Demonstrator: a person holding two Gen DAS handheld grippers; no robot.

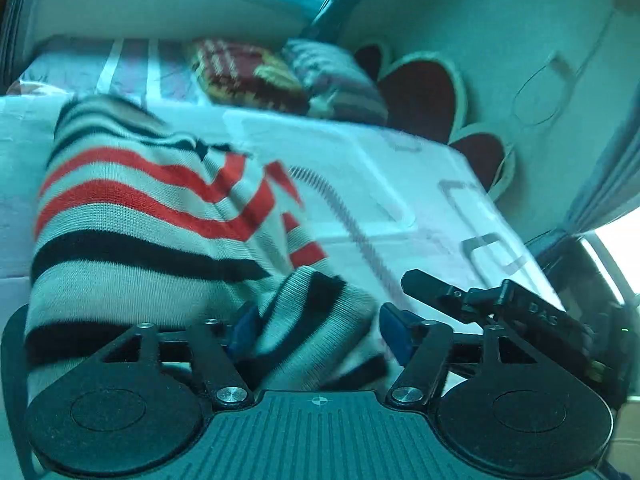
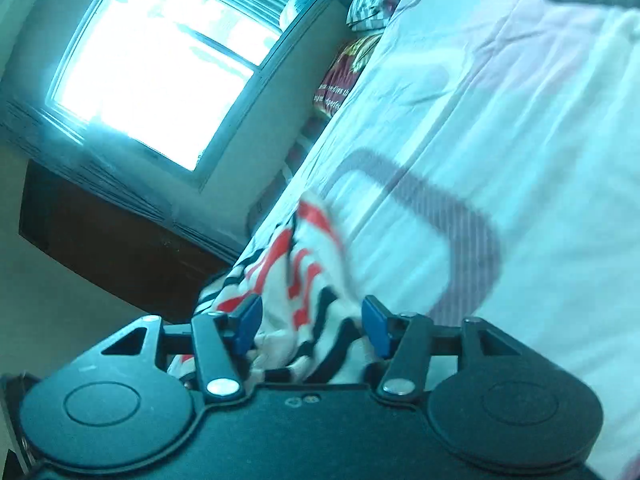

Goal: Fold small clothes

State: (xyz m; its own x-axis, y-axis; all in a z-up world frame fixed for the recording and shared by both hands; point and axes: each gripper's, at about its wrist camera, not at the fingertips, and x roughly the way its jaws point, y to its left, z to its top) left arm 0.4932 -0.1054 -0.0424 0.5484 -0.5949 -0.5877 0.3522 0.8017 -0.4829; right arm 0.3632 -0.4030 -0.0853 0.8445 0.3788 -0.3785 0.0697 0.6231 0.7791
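A small knit garment (image 1: 132, 216) with white, red and black stripes lies bunched on the pale bedsheet (image 1: 360, 168). In the left wrist view a fold of it sits between the blue pads (image 1: 244, 330) of my left gripper (image 1: 318, 330), whose jaws stand wide apart and do not pinch it. In the right wrist view the same striped garment (image 2: 304, 280) lies crumpled at the bed's edge, partly between the blue pads (image 2: 376, 328) of my right gripper (image 2: 310, 326), which is also open. Both views are blurred.
The white bedsheet (image 2: 500, 120) has grey rounded-square prints. Pillows and a red patterned cushion (image 1: 248, 76) lie at the head of the bed, below a bright window (image 2: 160, 64). A black device (image 1: 500, 304) pokes in at the right. Dark furniture (image 2: 112, 248) stands beside the bed.
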